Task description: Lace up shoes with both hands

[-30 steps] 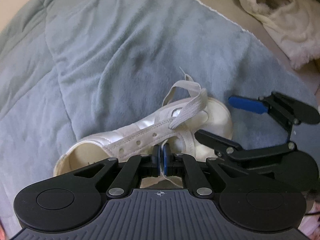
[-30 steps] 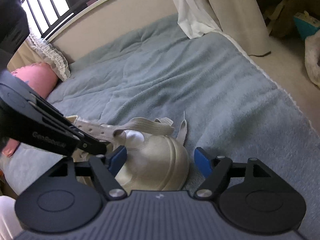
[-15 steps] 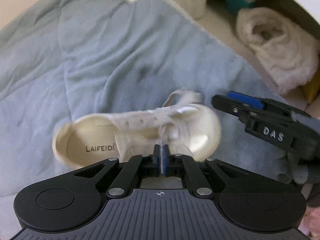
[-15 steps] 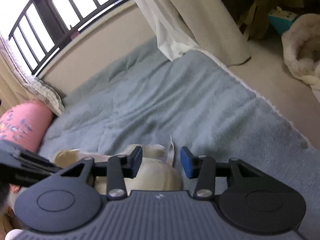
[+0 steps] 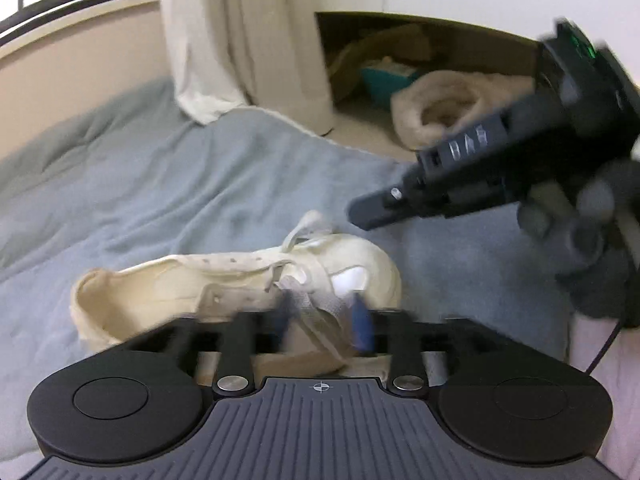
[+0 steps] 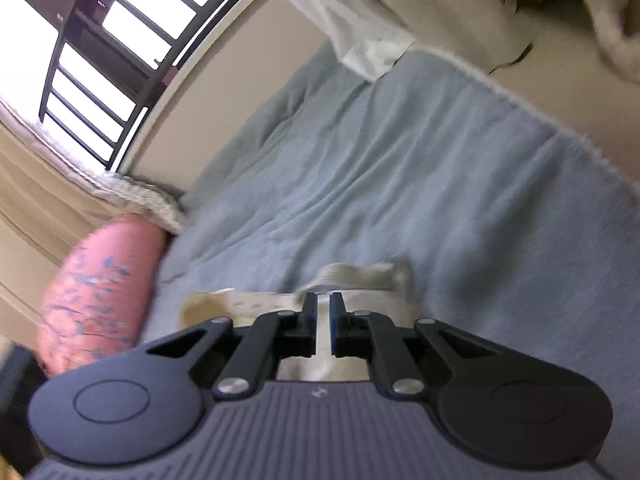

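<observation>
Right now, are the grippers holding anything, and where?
Left gripper: jaws open, the lace only lies between them. Right gripper: jaws nearly closed by the shoe; too blurry to tell.

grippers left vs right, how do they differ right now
The left gripper has its fingers spread, with the grey lace lying loose between them; the right gripper has its fingers nearly together, a thin slit left and nothing visibly clamped. The left sits low beside the shoe; the right, in the left view, is raised above the toe. Both are black with blue pads and point toward the shoe.
</observation>
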`<action>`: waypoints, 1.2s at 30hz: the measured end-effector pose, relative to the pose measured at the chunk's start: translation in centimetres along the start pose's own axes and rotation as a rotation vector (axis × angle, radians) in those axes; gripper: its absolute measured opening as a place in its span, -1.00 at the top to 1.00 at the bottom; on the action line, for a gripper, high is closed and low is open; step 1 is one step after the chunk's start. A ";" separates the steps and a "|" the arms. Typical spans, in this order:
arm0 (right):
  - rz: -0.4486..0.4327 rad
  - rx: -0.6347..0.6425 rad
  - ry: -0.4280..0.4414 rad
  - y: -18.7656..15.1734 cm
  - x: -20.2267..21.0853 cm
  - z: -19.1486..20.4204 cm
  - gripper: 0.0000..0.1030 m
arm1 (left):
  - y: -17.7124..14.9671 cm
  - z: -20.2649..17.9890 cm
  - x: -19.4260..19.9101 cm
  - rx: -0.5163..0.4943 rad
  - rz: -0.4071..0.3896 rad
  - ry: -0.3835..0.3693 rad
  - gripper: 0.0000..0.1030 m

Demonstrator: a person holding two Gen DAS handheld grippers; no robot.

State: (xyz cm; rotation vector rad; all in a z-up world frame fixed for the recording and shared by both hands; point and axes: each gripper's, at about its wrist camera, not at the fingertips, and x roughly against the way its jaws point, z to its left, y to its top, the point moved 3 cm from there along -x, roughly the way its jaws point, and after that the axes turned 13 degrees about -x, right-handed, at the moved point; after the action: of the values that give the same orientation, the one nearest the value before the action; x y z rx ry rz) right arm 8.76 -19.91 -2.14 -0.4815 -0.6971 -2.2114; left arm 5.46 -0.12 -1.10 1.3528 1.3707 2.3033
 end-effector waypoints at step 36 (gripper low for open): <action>0.201 -0.024 -0.401 -1.3 -10.3 4.7 0.62 | -3.6 5.4 -1.2 0.324 -0.060 -0.263 -0.81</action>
State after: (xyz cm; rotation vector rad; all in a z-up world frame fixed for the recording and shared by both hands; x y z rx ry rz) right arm 14.96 -10.63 -4.38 -0.9811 -0.7896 -1.9537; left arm 9.18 4.77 -3.61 1.6081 1.7157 1.8396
